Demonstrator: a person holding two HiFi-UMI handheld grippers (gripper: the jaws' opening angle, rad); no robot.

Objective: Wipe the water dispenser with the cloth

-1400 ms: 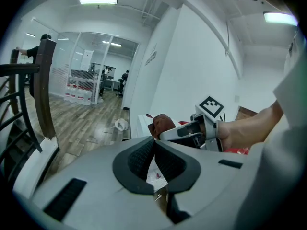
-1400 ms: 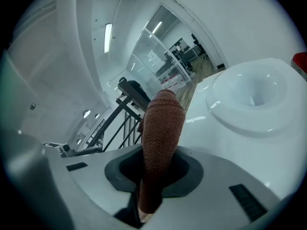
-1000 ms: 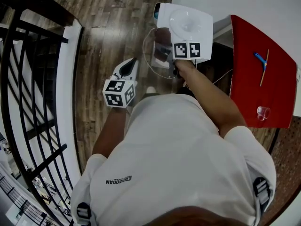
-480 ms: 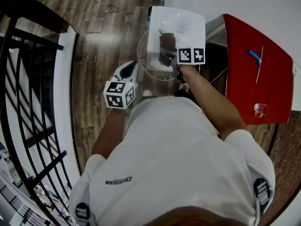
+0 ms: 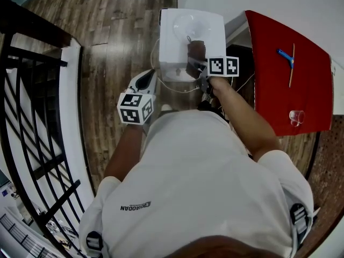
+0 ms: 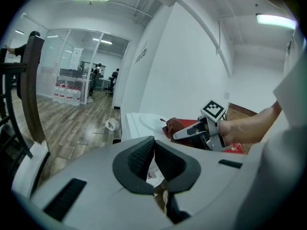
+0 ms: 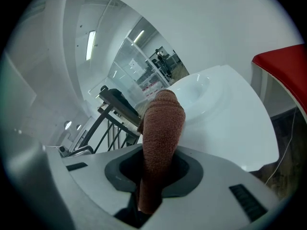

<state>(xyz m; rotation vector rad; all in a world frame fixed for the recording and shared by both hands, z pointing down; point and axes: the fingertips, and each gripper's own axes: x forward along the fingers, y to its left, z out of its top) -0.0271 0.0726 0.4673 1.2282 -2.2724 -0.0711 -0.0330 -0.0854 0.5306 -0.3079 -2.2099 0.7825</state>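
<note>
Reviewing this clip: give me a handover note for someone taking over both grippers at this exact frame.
Right gripper: shut on the brown cloth, held over the white top of the water dispenser.
Left gripper: shut, empty, off to the dispenser's left above the floor.
Done: cloth is in grip and at the top; how much is wiped cannot be told.
Left: wipe the top, then the sides.

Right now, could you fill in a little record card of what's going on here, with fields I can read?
place: wooden floor, beside a red table
being cleaned: white box-shaped water dispenser
right tool: shut on a brown woven cloth, over the dispenser's top
left tool: shut, empty, apart from the dispenser
cloth touching the top: cannot tell
</note>
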